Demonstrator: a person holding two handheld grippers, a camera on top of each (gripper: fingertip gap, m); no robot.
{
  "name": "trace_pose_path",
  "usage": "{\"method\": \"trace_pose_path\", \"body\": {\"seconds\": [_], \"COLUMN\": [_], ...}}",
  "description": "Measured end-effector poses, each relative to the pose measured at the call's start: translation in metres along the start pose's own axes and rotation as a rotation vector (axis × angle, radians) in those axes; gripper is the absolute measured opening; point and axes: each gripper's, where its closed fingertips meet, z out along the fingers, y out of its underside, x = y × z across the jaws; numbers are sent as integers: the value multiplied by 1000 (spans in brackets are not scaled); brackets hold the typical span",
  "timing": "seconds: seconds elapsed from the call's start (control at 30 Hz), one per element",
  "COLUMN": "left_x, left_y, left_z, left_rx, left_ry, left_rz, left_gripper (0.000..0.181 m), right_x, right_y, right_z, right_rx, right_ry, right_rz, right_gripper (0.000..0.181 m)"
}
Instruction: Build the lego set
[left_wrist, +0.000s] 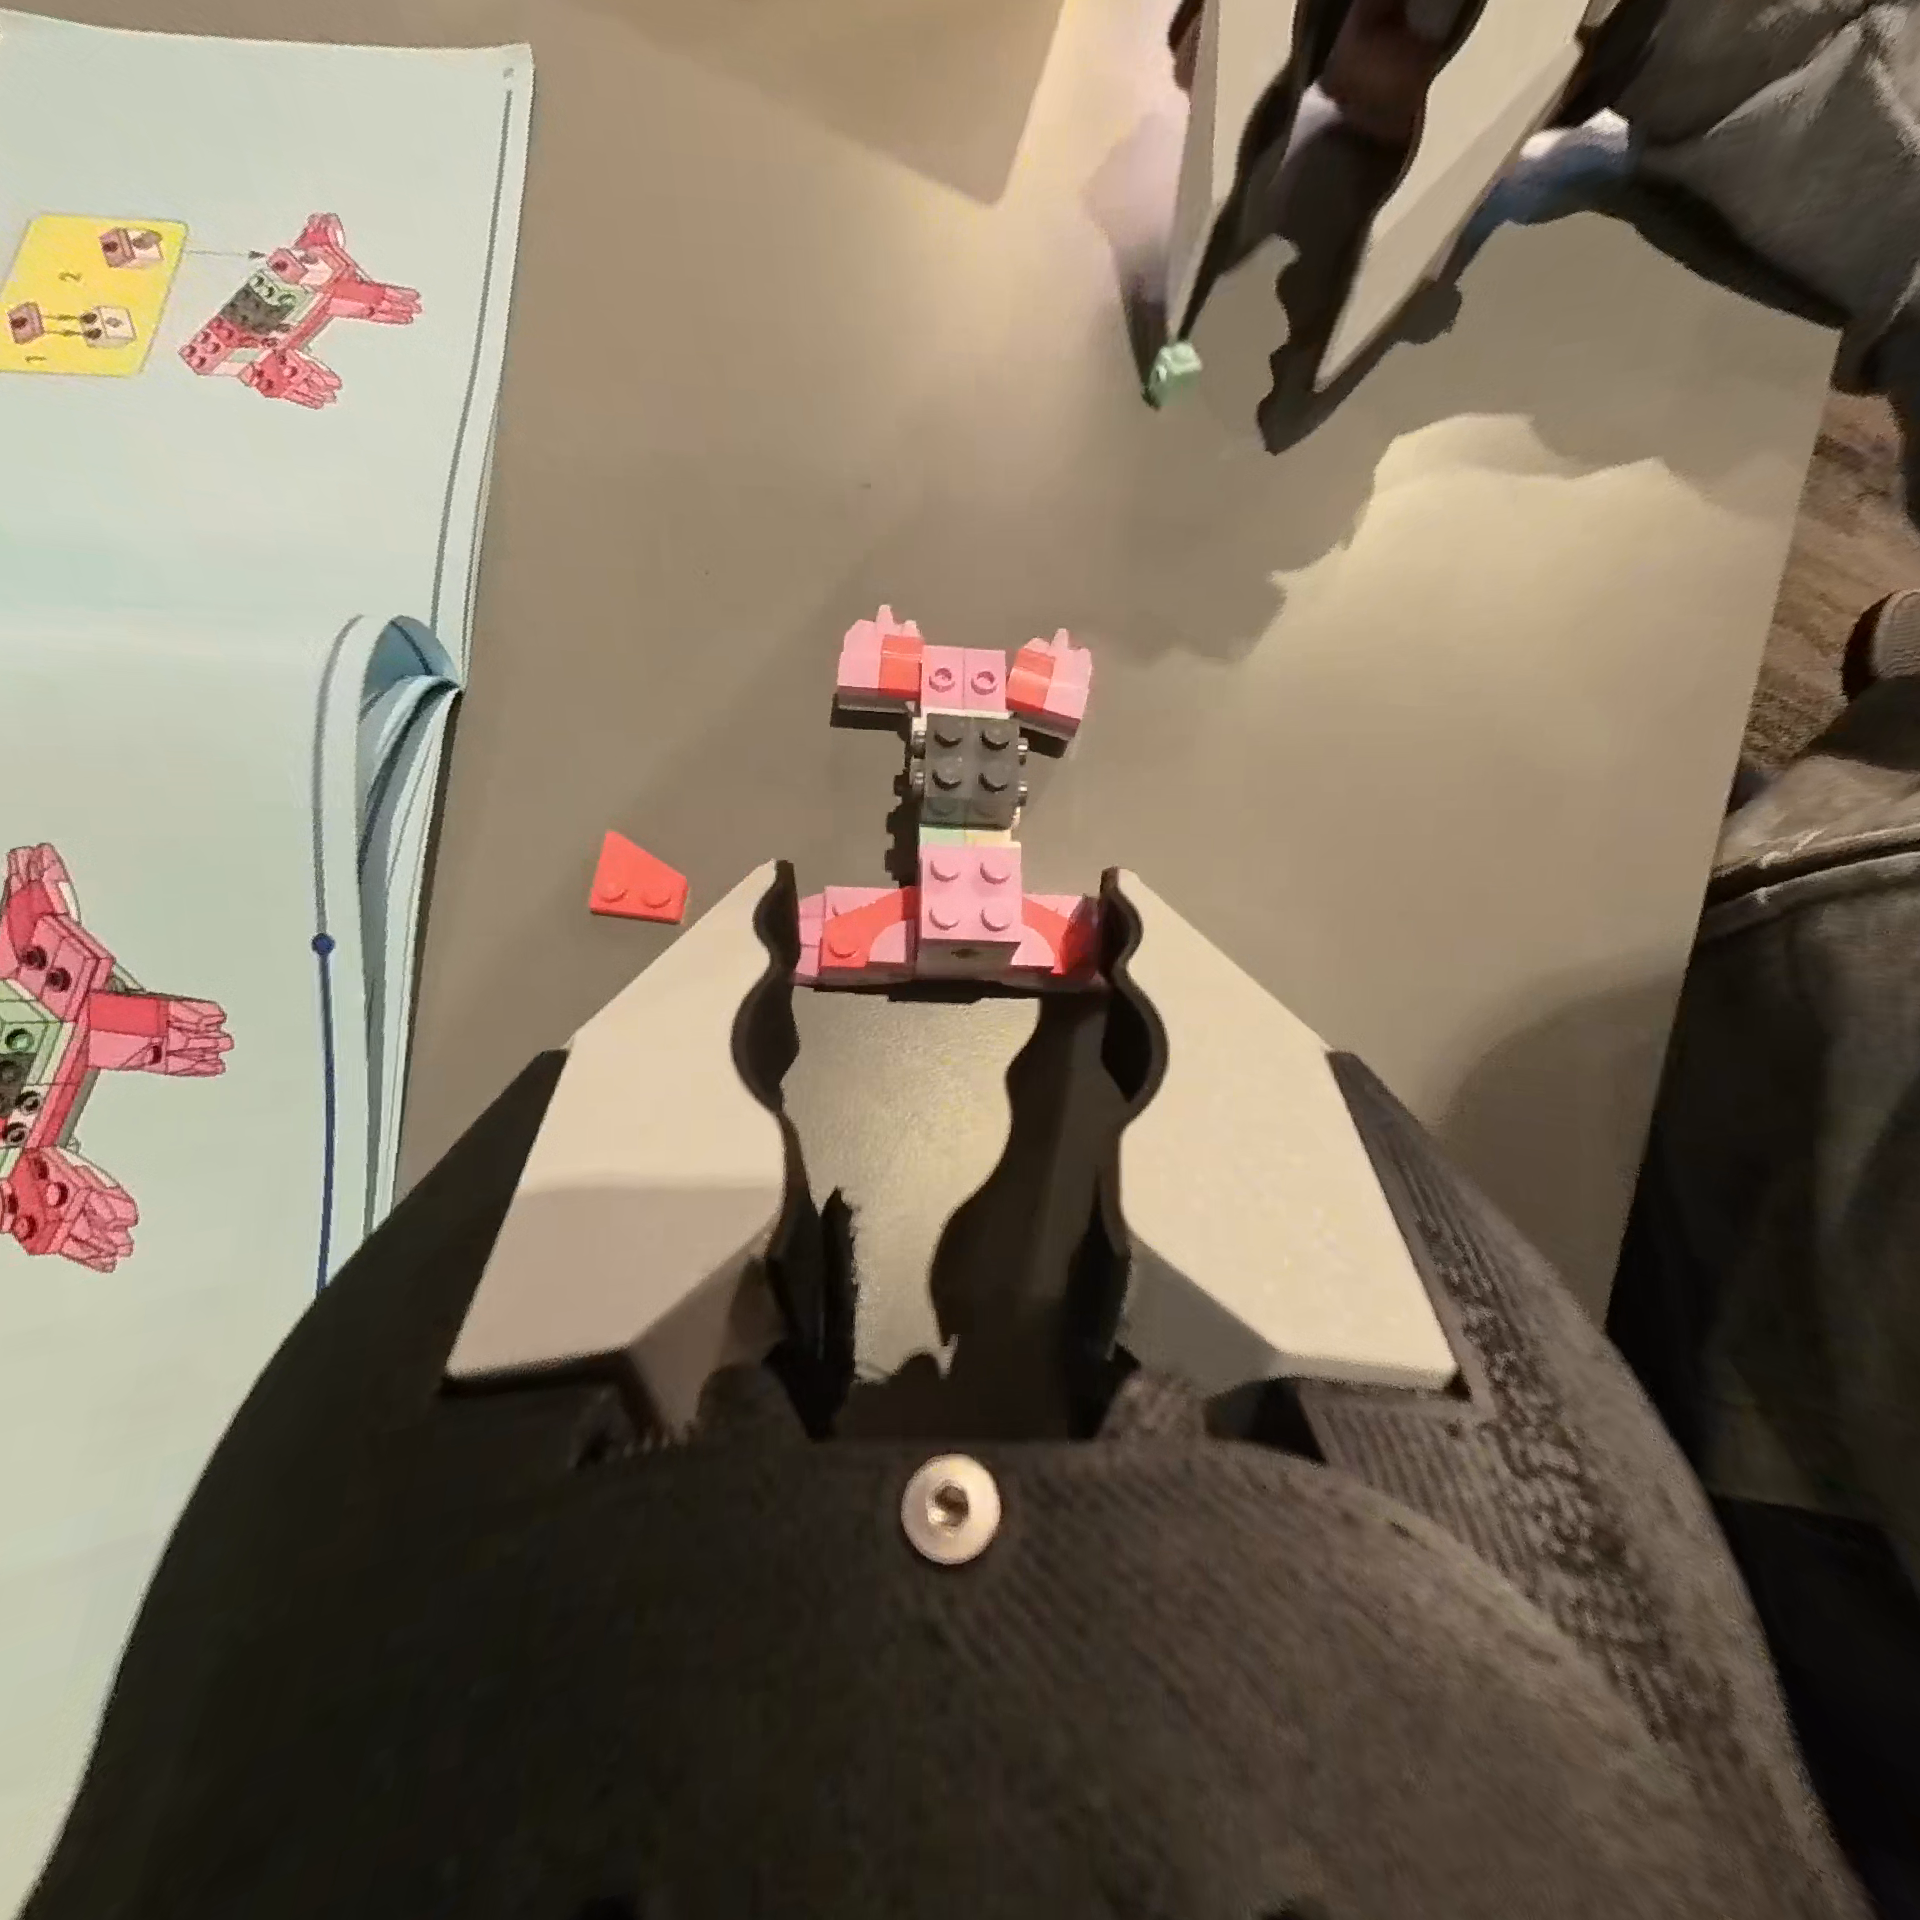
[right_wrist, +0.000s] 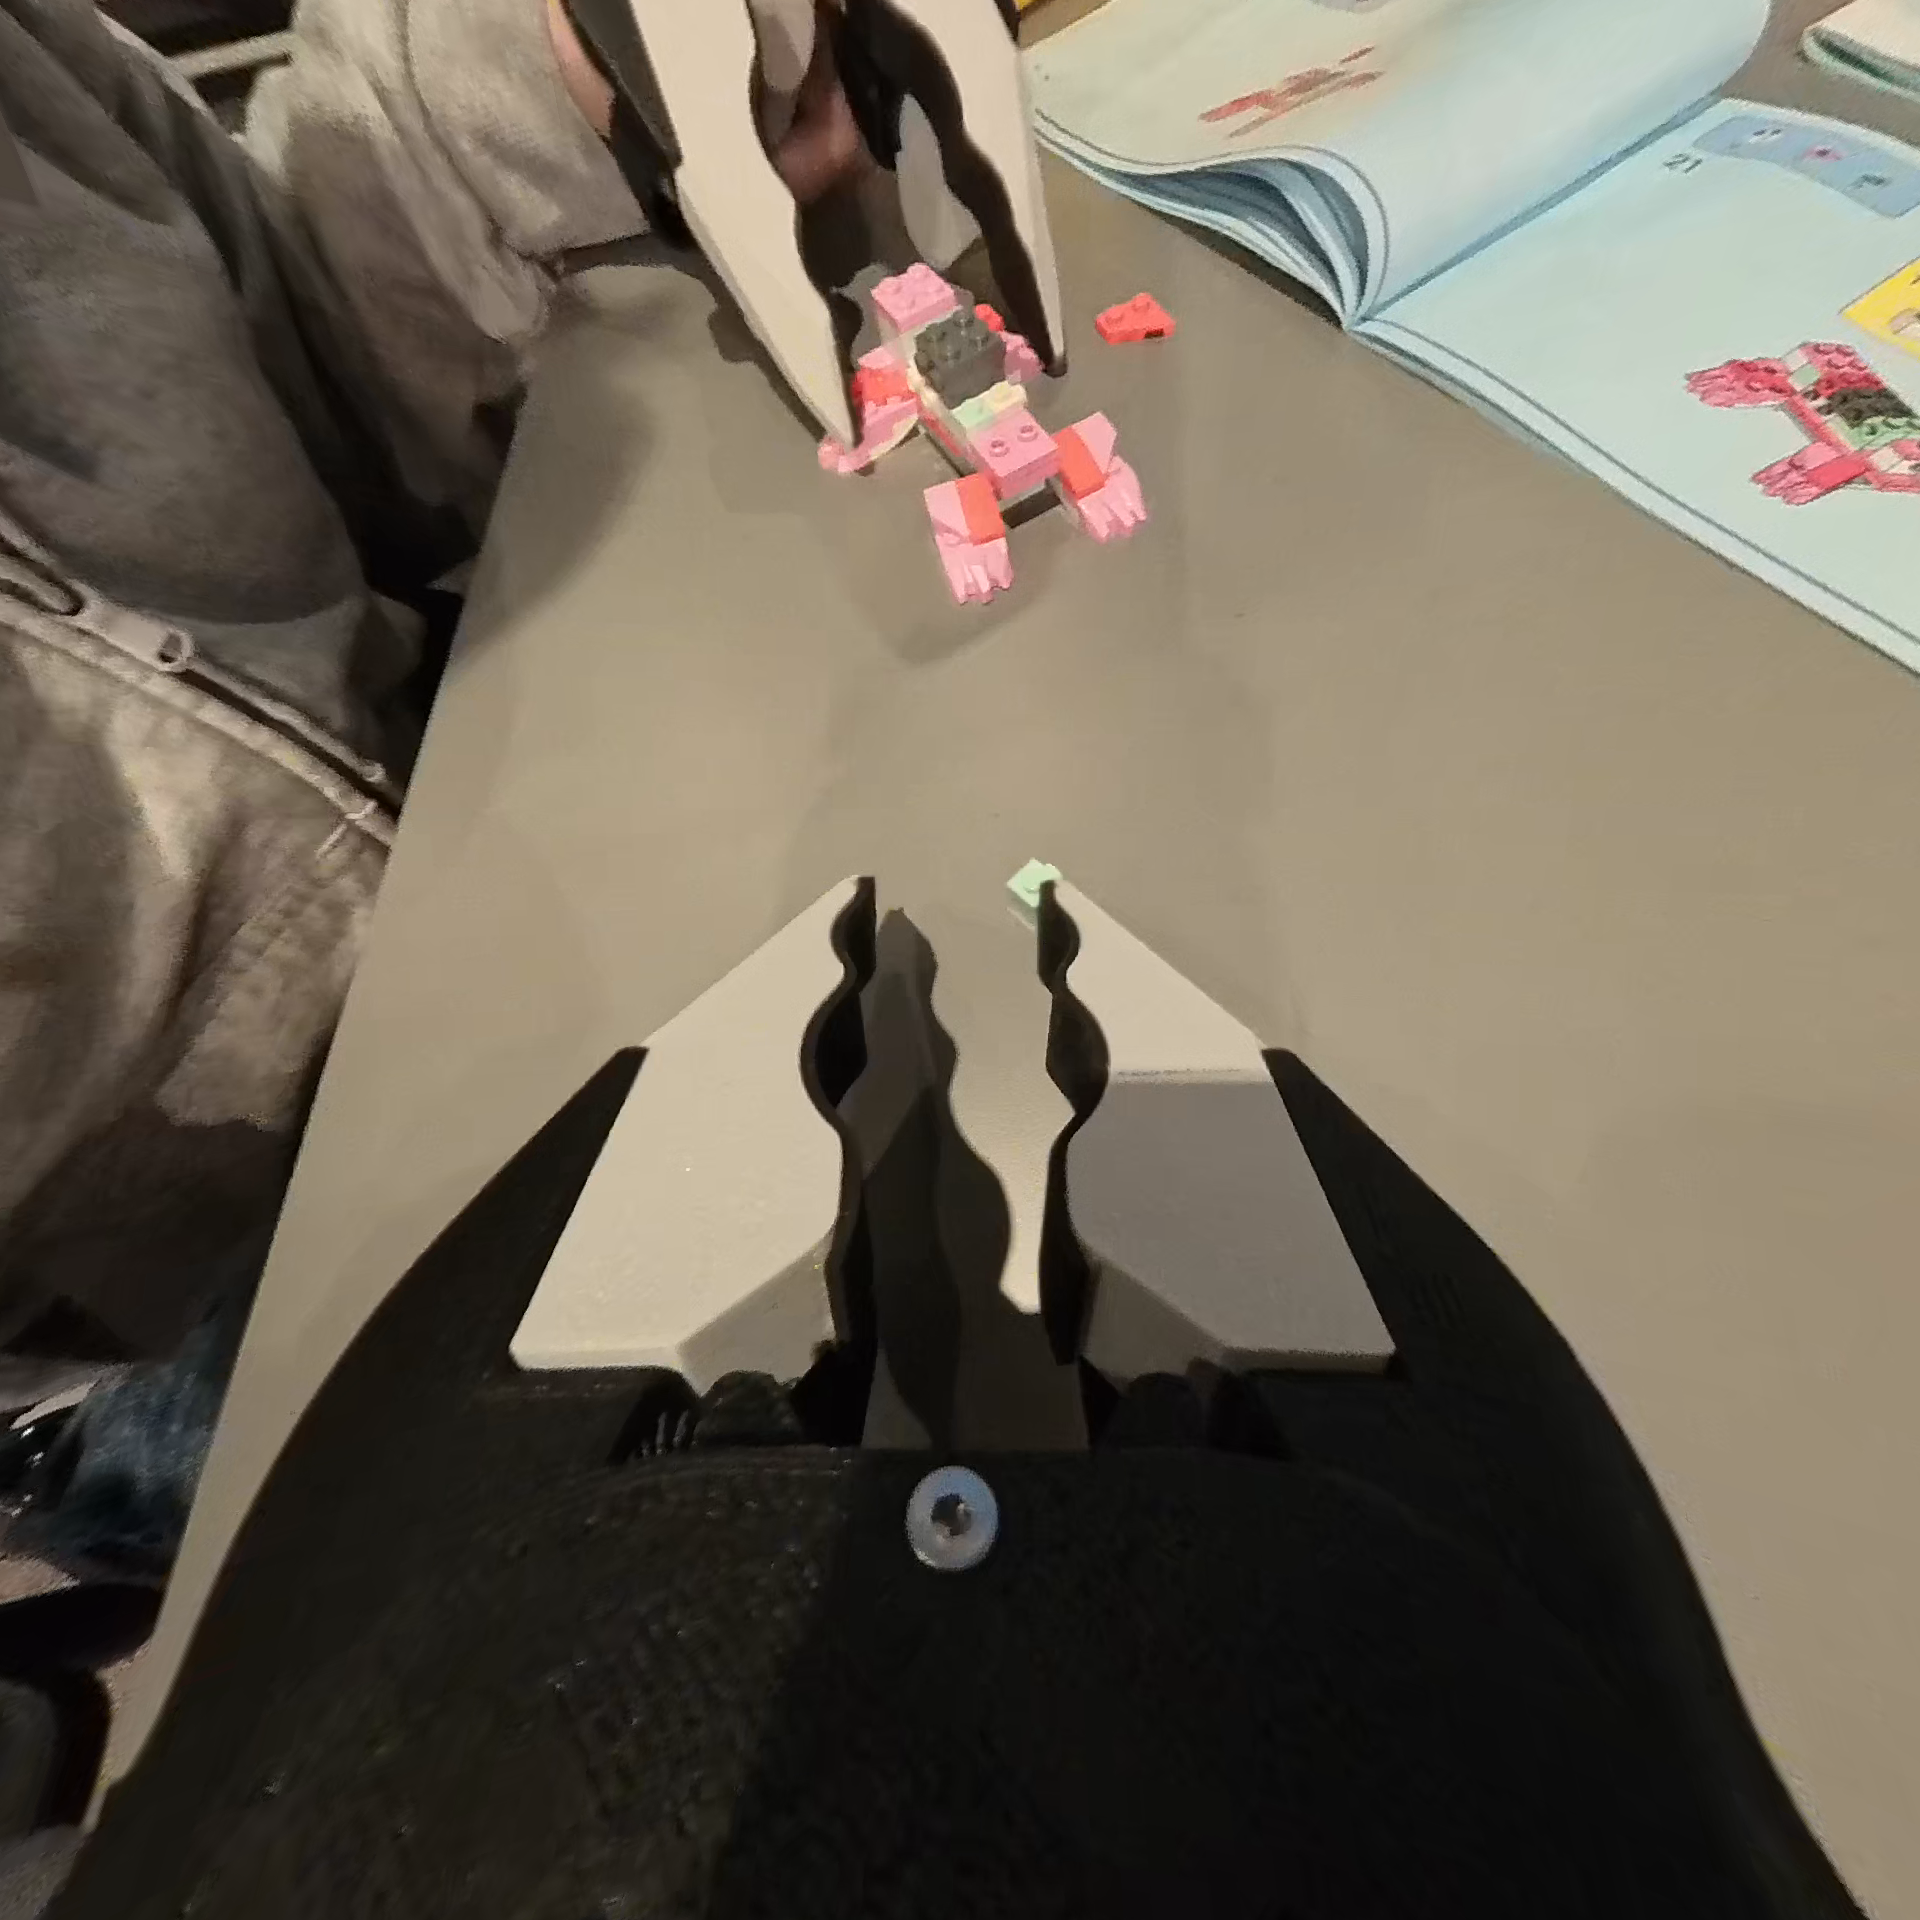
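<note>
Pink and red bricks make up the lego model (left_wrist: 961, 821), which lies flat on the grey desk (left_wrist: 831, 416) in the left wrist view, a dark grey block at its middle. The left claw (left_wrist: 943, 914) brackets its near end, fingertips against the side pieces; whether they truly pinch it or merely touch is hard to tell. A loose red wedge plate (left_wrist: 637, 878) lies just left of the claw. An open instruction booklet (left_wrist: 239, 623) covers the desk's left side, cut off by the frame. Far off, the right claw (left_wrist: 1236, 374) stands spread, a small green brick (left_wrist: 1174, 369) at one fingertip. A grey sleeve (left_wrist: 1766, 208) fills the right edge.

The right wrist view shows the right claw (right_wrist: 956, 899) gaping, nothing between its fingers; the green brick (right_wrist: 1032, 885) sits on the desk (right_wrist: 1351, 831) touching the right fingertip from outside. Beyond, the model (right_wrist: 987, 436) shows its clawed feet, unseen as such from the other side, with the left claw (right_wrist: 951, 390) straddling its far end and hiding part of it. The wedge plate (right_wrist: 1135, 317) and booklet (right_wrist: 1558, 260) lie to the right; a grey jacket (right_wrist: 208, 520) crowds the left.
</note>
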Motion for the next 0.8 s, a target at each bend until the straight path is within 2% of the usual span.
{"method": "trace_pose_path", "body": {"seconds": [0.13, 0.3, 0.4, 0.5, 0.6, 0.7, 0.8], "left_x": [2, 5, 8, 8, 9, 10, 10], "left_y": [-5, -4, -2, 0, 0, 0, 0], "left_z": [-4, -4, -2, 1, 1, 1, 2], "left_rx": [44, 35, 18, -1, -4, -5, -5], "left_ry": [37, 54, 56, 47, 52, 54, 57], "left_rz": [-21, -13, 14, 43, 50, 54, 58], "left_gripper": [55, 47, 32, 22, 19, 19, 19], "right_x": [1, 5, 6, 7, 8, 9, 15], "right_y": [-4, 2, -2, -2, 2, 5, 2], "right_z": [-5, 2, 3, 4, 7, 9, 9], "right_rx": [34, -46, -29, -39, -73, -101, -86], "right_ry": [0, -37, -91, -146, -159, -147, -113], "right_rz": [-30, -176, -189, -177, -194, -205, -185], "right_gripper": [28, 22, 14, 17, 18, 9, 9]}}
